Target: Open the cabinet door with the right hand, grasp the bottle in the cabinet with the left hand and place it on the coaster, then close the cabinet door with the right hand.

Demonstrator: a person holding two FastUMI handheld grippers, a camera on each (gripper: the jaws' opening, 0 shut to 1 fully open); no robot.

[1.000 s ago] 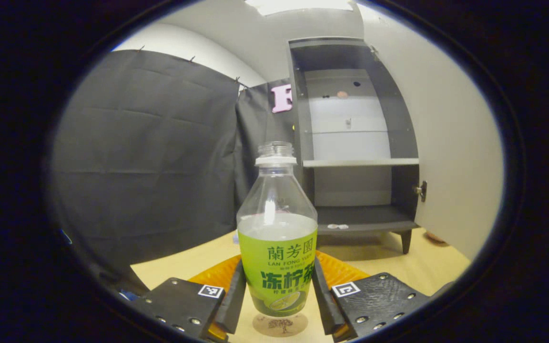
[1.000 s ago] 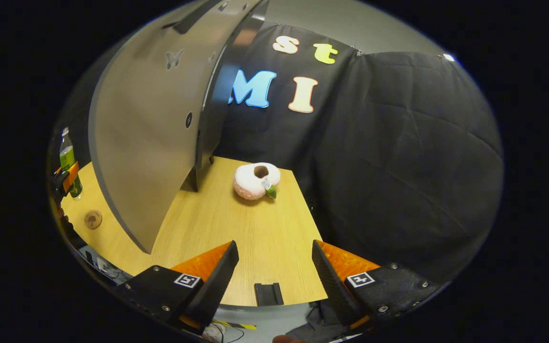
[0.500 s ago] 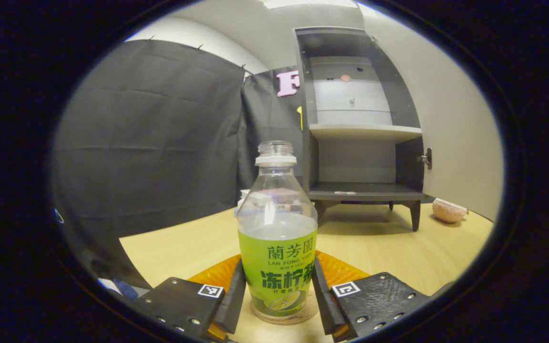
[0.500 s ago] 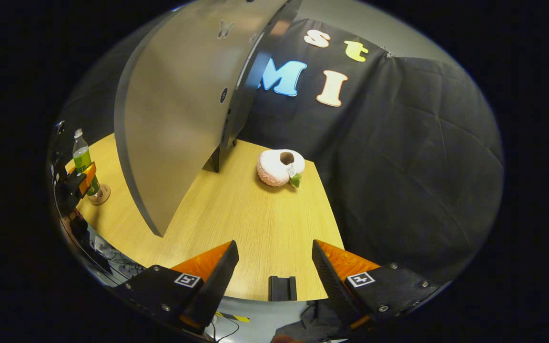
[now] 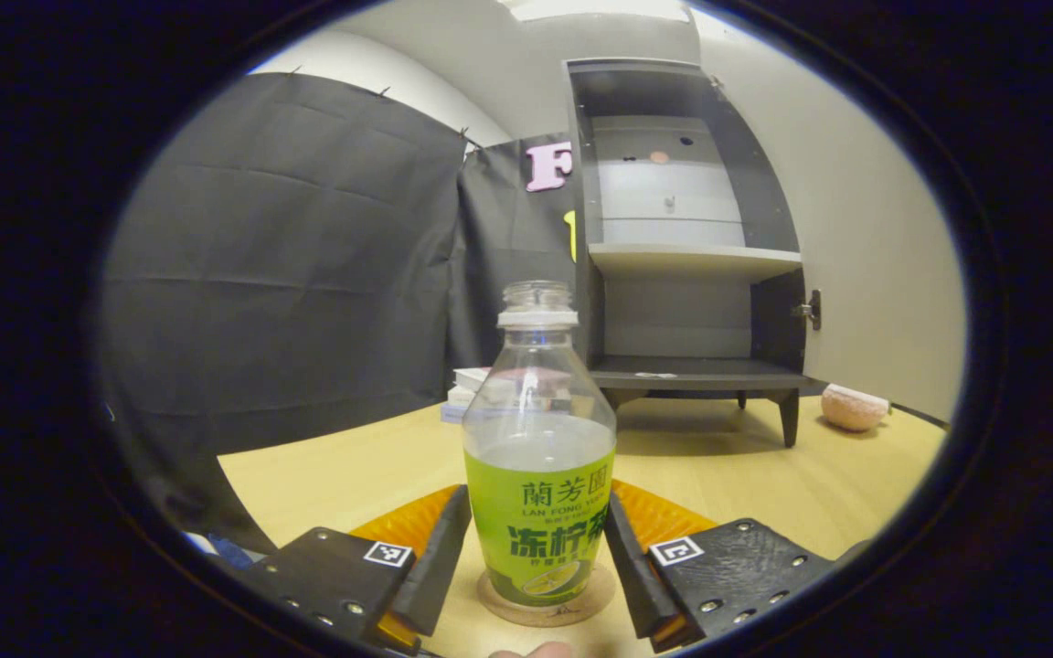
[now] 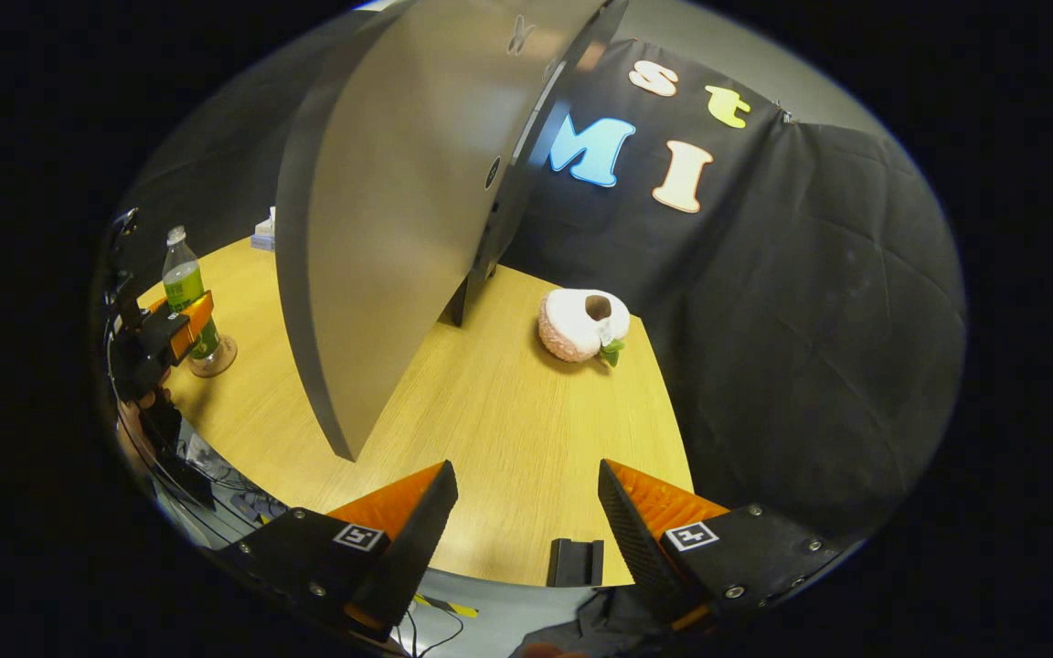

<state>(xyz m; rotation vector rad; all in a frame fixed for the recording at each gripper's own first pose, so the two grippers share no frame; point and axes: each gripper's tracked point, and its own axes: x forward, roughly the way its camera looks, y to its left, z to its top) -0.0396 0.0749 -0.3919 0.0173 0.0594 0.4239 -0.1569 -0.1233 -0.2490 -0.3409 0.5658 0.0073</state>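
The clear bottle [image 5: 538,457] with a green label stands upright on the round wooden coaster [image 5: 545,617] on the table. My left gripper [image 5: 537,498] flanks its lower half, the jaws slightly parted and loose around it. The grey cabinet [image 5: 673,265] behind stands with its door [image 5: 865,247] swung wide and its shelves bare. In the right gripper view, my right gripper [image 6: 526,475] hangs open over the table's near edge, holding nothing, beside the outer face of the door [image 6: 389,210]. Far left there are the bottle [image 6: 184,283], the coaster [image 6: 214,366] and the left gripper [image 6: 175,324].
A pink plush toy [image 6: 583,324] lies on the table right of the cabinet, also seen as the plush toy [image 5: 856,407]. A small stack of packets [image 5: 472,388] sits left of the cabinet. A black clip [image 6: 575,562] sits on the table's front edge.
The bottle came down onto the coaster and the left jaws have spread a little. The right gripper has drifted right along the open door.
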